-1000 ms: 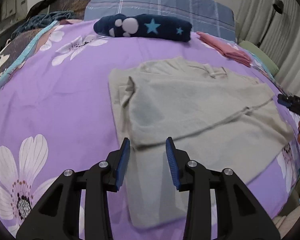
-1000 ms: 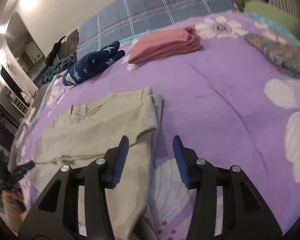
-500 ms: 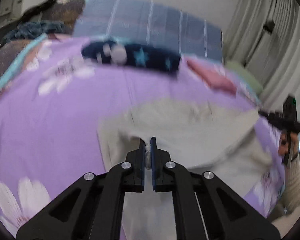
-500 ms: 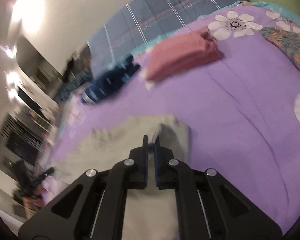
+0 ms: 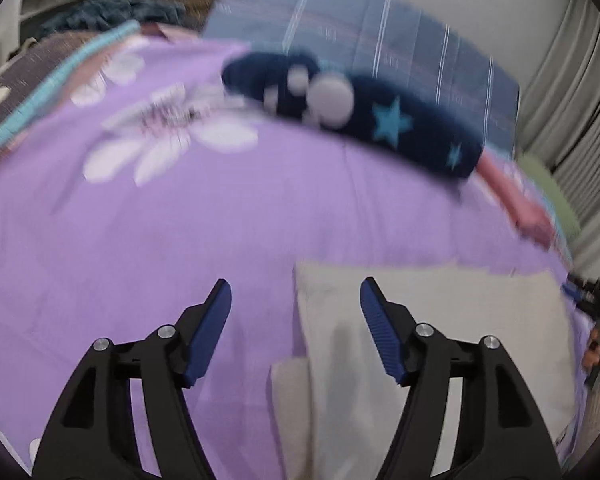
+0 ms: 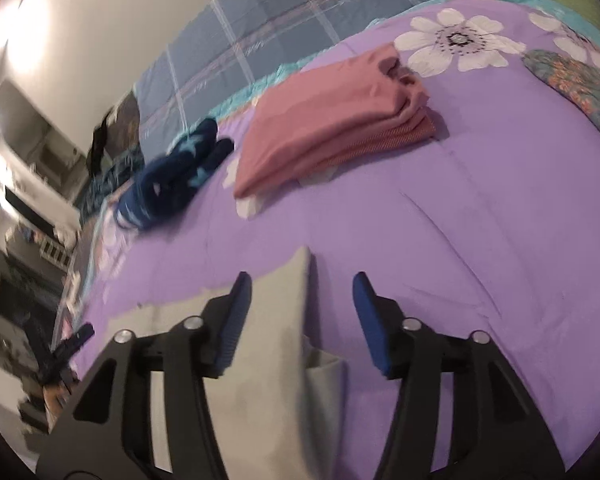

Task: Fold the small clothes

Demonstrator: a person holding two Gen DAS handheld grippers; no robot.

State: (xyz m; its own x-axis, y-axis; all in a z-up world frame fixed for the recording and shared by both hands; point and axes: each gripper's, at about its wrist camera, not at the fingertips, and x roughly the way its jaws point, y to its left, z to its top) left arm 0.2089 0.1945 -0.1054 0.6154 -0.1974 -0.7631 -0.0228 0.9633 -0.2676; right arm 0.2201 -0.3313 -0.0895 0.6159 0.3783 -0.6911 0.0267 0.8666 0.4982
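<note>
Garment: pale beige knit top (image 5: pixel 432 344), lying folded on the purple floral bedspread (image 5: pixel 204 240); its far edge runs straight across in the left wrist view, and a smaller flap of it sticks out at the lower left.
Same garment, right wrist view: the beige cloth (image 6: pixel 268 344) ends in a corner between the two blue pads, with a loose fold just beside it on the right.
Left gripper (image 5: pixel 296 332): black frame with blue ribbed pads, jaws spread and just been opening; the garment's left edge lies below the gap, and neither pad presses on it.
Right gripper (image 6: pixel 300 320): same build, jaws also apart and just been opening; the left pad sits over the beige cloth, the right pad over bare bedspread, nothing pinched.
Other hand-held tool: the right gripper also shows at the right rim of the left wrist view, with a hand on it; too blurred to read more.
Behind the garment: dark navy fleece piece with light blue stars (image 5: pixel 352 108), well apart from the beige top.
Beside it: folded pink stack (image 6: pixel 332 120), resting on the bedspread near the blue plaid pillow (image 6: pixel 284 24).
</note>
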